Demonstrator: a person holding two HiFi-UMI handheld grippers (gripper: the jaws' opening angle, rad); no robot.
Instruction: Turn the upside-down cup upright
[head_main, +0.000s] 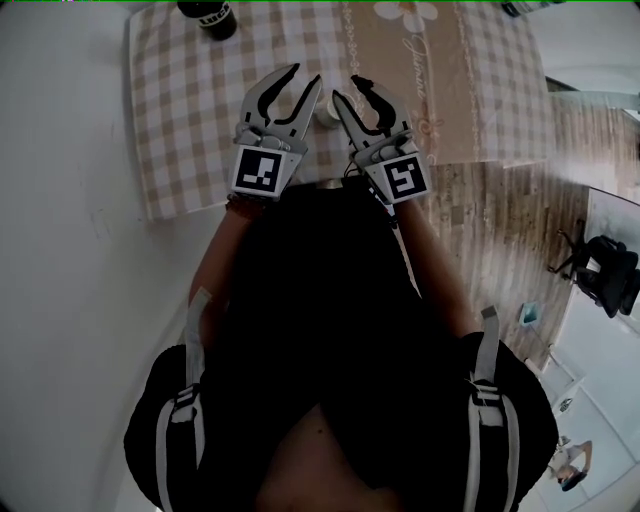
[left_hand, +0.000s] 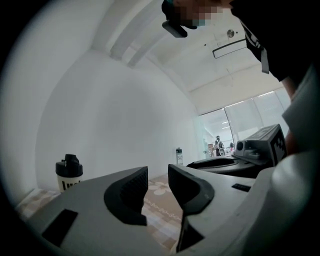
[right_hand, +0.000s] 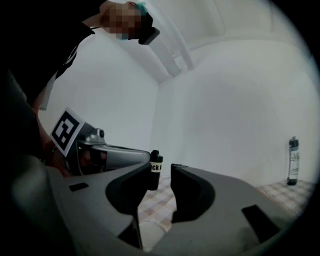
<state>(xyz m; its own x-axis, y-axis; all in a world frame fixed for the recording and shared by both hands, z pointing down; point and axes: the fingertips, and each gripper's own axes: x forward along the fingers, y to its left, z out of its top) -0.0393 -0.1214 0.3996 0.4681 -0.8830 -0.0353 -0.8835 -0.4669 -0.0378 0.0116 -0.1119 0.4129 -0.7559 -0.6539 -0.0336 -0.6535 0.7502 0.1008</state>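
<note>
Head view shows the cup (head_main: 326, 113) on the bench (head_main: 180, 120), seen between the left gripper (head_main: 305, 75) and right gripper (head_main: 347, 88), both with jaws narrowly parted and empty; one should probably straddle its wall squarely before closing.

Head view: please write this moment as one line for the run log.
left gripper: open, empty | right gripper: open, empty | cup: on table, untouched, orientation unclear

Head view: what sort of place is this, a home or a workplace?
Probably an office or lab room rather than a home. A black office chair stands on the wood-pattern floor, glass partitions open onto a bright hall with people, and the walls are bare white.
</note>
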